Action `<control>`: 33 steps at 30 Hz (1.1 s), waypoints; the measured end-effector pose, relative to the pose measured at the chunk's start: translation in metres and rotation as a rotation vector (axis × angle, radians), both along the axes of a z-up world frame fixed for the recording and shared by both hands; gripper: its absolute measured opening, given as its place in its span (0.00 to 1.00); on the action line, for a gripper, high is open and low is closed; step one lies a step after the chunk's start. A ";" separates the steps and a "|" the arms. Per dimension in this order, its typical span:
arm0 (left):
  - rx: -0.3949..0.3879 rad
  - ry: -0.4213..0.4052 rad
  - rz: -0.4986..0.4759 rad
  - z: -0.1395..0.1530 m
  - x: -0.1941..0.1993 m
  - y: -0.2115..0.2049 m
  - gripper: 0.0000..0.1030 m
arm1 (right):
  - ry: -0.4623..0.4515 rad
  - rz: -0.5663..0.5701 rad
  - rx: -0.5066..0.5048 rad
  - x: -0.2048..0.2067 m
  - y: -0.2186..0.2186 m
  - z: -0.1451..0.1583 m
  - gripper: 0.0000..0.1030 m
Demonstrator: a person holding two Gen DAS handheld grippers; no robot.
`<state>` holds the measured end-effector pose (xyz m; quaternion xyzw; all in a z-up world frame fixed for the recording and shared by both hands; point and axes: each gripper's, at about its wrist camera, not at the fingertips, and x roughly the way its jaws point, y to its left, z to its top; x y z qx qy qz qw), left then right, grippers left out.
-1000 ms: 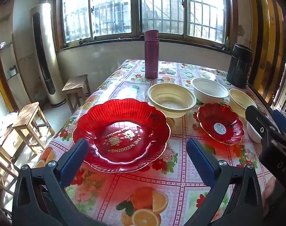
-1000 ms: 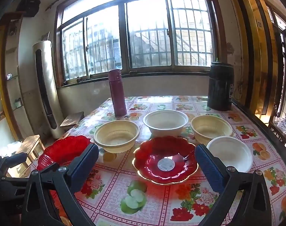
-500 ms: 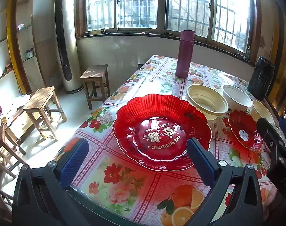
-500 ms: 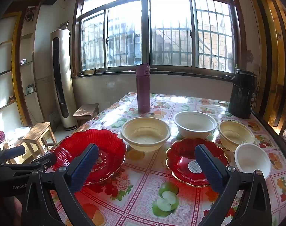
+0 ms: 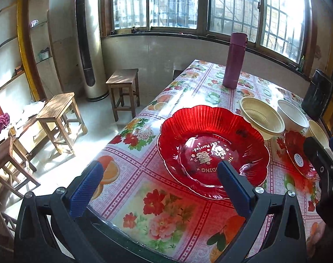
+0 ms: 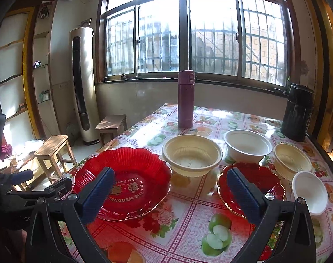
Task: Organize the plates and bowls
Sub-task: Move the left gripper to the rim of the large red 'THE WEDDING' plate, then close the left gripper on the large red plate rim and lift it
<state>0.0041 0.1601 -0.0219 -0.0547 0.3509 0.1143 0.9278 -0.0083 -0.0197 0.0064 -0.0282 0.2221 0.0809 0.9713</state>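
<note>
Now, big red plate point(image 5: 212, 151): near the counter's point(image 6: 188, 225) left edge; thin glossy plastic, likely light and slippery; take by the scalloped rim.
Small red plate point(image 6: 252, 186): right of it, front of the bowls.
Bowls point(image 6: 191, 154): four, behind, separate; probably light, nestable.
Left hand-held gripper point(image 5: 160, 188): open, empty, hovering.
Right hand-held gripper point(image 6: 169, 194): open, empty.

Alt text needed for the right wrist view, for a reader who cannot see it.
The open right gripper hovers over a floral tablecloth, holding nothing. Ahead lie a large red plate, a small red plate, two cream bowls and two white bowls. A purple flask stands near the window.
</note>
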 end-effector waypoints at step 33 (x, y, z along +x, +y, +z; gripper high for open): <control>-0.018 0.225 0.050 -0.053 0.076 0.010 1.00 | 0.309 -0.037 0.064 0.112 0.003 -0.067 1.00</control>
